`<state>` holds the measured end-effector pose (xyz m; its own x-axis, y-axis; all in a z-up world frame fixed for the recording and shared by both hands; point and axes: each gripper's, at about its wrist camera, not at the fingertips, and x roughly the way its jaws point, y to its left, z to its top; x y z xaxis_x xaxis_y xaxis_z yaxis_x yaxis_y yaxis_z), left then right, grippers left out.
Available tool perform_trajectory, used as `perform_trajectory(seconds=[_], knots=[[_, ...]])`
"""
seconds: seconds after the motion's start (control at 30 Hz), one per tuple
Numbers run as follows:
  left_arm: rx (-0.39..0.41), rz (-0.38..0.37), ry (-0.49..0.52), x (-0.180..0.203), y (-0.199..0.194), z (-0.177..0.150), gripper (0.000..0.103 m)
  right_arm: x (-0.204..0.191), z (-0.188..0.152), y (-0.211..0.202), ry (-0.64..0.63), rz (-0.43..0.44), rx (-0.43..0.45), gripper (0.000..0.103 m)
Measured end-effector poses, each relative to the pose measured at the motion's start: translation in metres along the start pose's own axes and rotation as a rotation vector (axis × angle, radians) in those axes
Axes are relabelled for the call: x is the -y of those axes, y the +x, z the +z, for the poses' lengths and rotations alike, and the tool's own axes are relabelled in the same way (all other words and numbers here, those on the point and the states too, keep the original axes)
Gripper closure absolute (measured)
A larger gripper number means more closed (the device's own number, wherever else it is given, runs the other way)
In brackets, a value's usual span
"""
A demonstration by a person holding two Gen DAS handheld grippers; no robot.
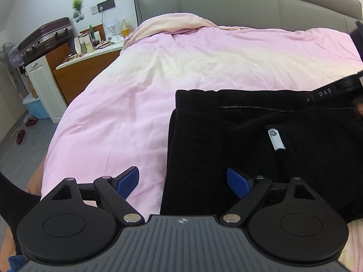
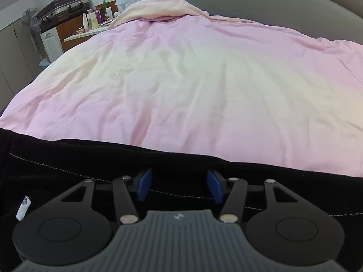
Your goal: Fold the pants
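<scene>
Black, soft-napped fabric fills the space ahead of both your tongs: the folded pants (image 1: 261, 140) lie flat on a pink duvet (image 1: 140, 86), a rectangular stack with a pale stitched seam running across it and a small white label (image 1: 275, 139) sewn near the middle.

Your left gripper (image 1: 182, 181) stands with its blue pads spread wide and nothing between them; the left pad hangs over bare duvet, the right pad over the pants' left edge, which runs up between the two fingers.

Your right gripper (image 2: 179, 187) is likewise spread, pads apart, low over the dark cloth (image 2: 90, 158); the stitched seam passes across the gap between them. Whether the pads touch the fabric you cannot tell. The label (image 2: 23, 207) sits far to its left.

Beyond the tongs the duvet (image 2: 192, 79) is smooth cotton-like cloth, rumpled in shallow creases, pink fading to cream at the centre, with a peach underside turned back near a grey padded headboard (image 1: 238, 6).

Far left of your left gripper stand a wooden nightstand (image 1: 86, 68) crowded with bottles, a white lamp (image 1: 112, 23), a maroon suitcase (image 1: 45, 38), a fan (image 1: 10, 55) and a blue bin (image 1: 35, 105) on grey flooring.
</scene>
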<state>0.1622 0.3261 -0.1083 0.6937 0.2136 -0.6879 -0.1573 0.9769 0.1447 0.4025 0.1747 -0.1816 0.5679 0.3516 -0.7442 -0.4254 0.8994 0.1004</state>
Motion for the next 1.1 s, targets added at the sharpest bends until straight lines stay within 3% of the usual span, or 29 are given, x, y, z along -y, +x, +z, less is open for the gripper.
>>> perform_trajectory(seconds=[0.17,0.3,0.43,0.5,0.7,0.87,1.1], knots=[[0.002,0.005,-0.015,0.003,-0.003,0.002,0.001,0.021,-0.007,-0.026,0.057,0.079,0.031,0.056],[0.035,0.025,-0.025,0.006,-0.013,0.003,0.001,0.060,-0.028,-0.083,0.083,0.117,0.090,0.056],[0.143,0.120,0.125,0.031,-0.036,0.009,0.001,0.123,-0.058,-0.152,0.131,0.096,0.146,0.055],[0.170,0.121,0.184,0.046,-0.046,0.011,0.001,0.164,-0.076,-0.187,0.193,0.069,0.173,0.055],[0.194,0.028,0.174,0.093,-0.078,0.025,0.001,0.269,-0.130,-0.282,0.296,-0.030,0.285,0.040],[0.214,-0.085,0.161,0.159,-0.104,0.035,0.001,0.333,-0.164,-0.336,0.371,-0.105,0.391,0.031],[0.167,-0.265,0.207,0.267,-0.113,0.065,0.000,0.425,-0.208,-0.341,0.620,-0.206,0.425,0.031]])
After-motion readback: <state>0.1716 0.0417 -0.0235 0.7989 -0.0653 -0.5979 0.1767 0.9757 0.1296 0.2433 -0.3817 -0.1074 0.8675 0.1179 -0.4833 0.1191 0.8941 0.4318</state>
